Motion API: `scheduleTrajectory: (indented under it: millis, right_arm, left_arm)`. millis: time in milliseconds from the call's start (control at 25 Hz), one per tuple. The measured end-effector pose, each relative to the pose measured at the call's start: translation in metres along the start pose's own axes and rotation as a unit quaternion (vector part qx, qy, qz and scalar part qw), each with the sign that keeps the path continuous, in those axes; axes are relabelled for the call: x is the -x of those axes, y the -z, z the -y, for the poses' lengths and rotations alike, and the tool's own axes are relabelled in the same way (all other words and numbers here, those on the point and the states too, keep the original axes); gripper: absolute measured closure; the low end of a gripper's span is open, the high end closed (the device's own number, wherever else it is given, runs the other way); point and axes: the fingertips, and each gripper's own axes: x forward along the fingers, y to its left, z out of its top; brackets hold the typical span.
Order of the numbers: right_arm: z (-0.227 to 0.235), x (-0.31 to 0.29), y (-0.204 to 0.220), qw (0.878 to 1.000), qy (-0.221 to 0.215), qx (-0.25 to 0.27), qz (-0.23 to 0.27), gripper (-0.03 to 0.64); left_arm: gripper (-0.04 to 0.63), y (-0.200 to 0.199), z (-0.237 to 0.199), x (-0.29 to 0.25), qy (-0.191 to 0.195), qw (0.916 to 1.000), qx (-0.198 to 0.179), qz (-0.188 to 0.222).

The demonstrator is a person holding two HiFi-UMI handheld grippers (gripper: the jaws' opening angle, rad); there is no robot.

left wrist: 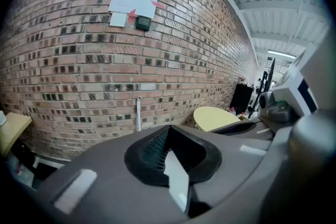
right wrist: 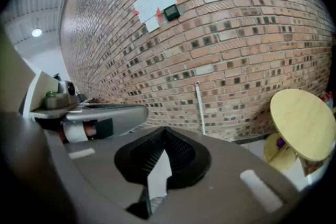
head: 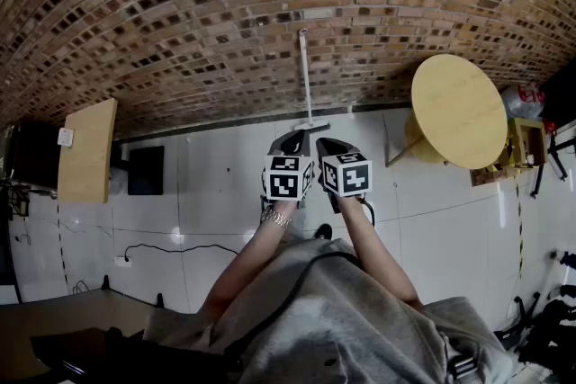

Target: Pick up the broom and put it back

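Observation:
The broom (head: 305, 76) leans upright against the brick wall, its thin white handle rising from a small head (head: 312, 125) on the floor. The handle also shows in the left gripper view (left wrist: 138, 114) and the right gripper view (right wrist: 200, 107), some way ahead of both grippers. My left gripper (head: 290, 141) and right gripper (head: 329, 146) are held side by side just short of the broom head, not touching it. Both point forward and slightly down. Each has its jaws shut with nothing between them, left gripper (left wrist: 167, 132), right gripper (right wrist: 164, 135).
A round yellow table (head: 459, 108) stands right of the broom by the wall. At the left are a wooden tabletop (head: 88, 148) and a black box (head: 146, 169). A black cable (head: 171, 247) lies on the white tiles. Papers (left wrist: 131, 2) are taped to the wall.

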Motion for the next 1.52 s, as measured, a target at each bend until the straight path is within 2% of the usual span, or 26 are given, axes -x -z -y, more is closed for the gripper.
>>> scheduleTrajectory:
  millis: [200,440,640,840,1000,1120,1160,1240,1280,1360,1520]
  right_arm:
    - [0.027,-0.031,-0.017,1.0,0.011,0.004,-0.011,0.617]
    - [0.08,-0.084,-0.069,0.999,0.048,0.002,-0.005,0.617]
    - [0.105,-0.16,-0.117,0.998,0.051,0.017,-0.017,0.617]
    - [0.126,-0.233,-0.152,0.998,0.052,0.032,-0.029,0.617]
    - [0.157,-0.285,-0.161,0.992,0.084,0.069,-0.062,0.617]
    - [0.182,-0.327,-0.164,0.99,0.097,0.072,-0.08,0.617]
    - [0.187,-0.343,-0.165,0.989,0.094,0.071,-0.085,0.591]
    - [0.196,-0.372,-0.164,0.989,0.083,0.064,-0.1,0.442]
    - [0.2,-0.384,-0.161,0.989,0.079,0.058,-0.108,0.415]
    - [0.209,-0.407,-0.154,0.988,0.077,0.045,-0.123,0.383]
    - [0.227,-0.443,-0.139,0.984,0.085,0.026,-0.152,0.383]
  left_arm:
    - [0.591,-0.011,-0.019,-0.044,0.007,0.9999,0.013,-0.005]
    - [0.591,-0.057,-0.075,-0.11,-0.002,0.9996,0.028,-0.006]
    - [0.591,-0.097,-0.133,-0.151,-0.002,0.9993,0.037,-0.008]
    - [0.591,-0.118,-0.178,-0.183,0.002,0.999,0.044,-0.01]
    - [0.591,-0.126,-0.197,-0.196,0.003,0.9984,0.056,-0.013]
    - [0.591,-0.131,-0.209,-0.198,-0.006,0.9975,0.07,-0.01]
    - [0.591,-0.134,-0.214,-0.2,-0.01,0.997,0.076,-0.01]
    - [0.591,-0.138,-0.221,-0.201,-0.017,0.9964,0.082,-0.009]
    - [0.591,-0.138,-0.223,-0.202,-0.021,0.9963,0.083,-0.009]
    - [0.591,-0.136,-0.228,-0.202,-0.031,0.9956,0.087,-0.012]
    - [0.591,-0.128,-0.235,-0.2,-0.049,0.9941,0.094,-0.022]
